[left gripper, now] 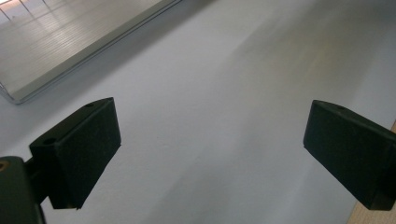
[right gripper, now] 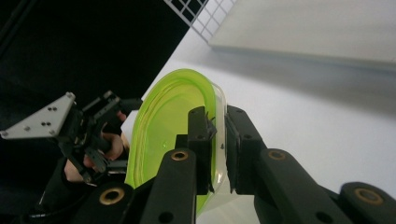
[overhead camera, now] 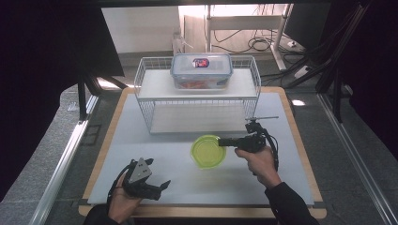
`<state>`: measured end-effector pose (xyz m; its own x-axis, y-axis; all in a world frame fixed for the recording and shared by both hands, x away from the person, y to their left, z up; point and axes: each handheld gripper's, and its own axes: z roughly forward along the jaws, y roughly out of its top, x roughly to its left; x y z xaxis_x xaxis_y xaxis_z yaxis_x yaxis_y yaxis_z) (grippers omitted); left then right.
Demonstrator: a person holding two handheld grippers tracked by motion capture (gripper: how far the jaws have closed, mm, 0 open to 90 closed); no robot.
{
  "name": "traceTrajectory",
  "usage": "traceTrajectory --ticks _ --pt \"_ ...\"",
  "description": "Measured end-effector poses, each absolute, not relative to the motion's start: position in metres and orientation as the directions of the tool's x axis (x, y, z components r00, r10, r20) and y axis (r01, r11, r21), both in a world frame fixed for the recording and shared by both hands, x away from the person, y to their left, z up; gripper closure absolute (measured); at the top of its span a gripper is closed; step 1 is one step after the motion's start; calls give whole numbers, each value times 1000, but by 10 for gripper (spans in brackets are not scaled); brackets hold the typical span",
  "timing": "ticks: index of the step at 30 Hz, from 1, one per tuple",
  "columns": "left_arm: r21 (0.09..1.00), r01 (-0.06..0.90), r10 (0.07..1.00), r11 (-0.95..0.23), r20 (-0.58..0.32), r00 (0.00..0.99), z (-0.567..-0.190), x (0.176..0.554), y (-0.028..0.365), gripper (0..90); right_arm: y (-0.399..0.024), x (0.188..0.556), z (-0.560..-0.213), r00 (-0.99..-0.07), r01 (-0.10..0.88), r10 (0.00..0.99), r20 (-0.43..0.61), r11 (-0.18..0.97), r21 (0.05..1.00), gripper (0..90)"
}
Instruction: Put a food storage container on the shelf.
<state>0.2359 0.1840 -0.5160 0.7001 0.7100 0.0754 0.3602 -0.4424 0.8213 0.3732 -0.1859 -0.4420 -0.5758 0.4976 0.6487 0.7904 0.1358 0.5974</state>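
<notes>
From the high view, the green bowl [overhead camera: 208,152] sits on the desk [overhead camera: 141,154] before the wire rack [overhead camera: 197,96], with the right tongs [overhead camera: 224,142] at its rim. In the left gripper view, the left tongs [left gripper: 212,154] gape over bare desk, released. In the right gripper view, the right tongs [right gripper: 219,140] are clenched on the bowl's rim.

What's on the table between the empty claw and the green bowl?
Nothing. In the high view, only bare grey table mat lies between the open left gripper and the green bowl, which the right gripper clamps by its rim.
</notes>
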Motion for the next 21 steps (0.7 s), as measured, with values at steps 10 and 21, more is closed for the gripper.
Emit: traceTrajectory --ticks 10,21 --pt "819 360 707 -447 77 703 -516 236 183 39 -190 379 -415 -585 777 484 651 105 620 816" --pt "818 358 706 -450 79 704 -516 236 183 39 -189 385 -390 -594 767 476 649 89 636 817"
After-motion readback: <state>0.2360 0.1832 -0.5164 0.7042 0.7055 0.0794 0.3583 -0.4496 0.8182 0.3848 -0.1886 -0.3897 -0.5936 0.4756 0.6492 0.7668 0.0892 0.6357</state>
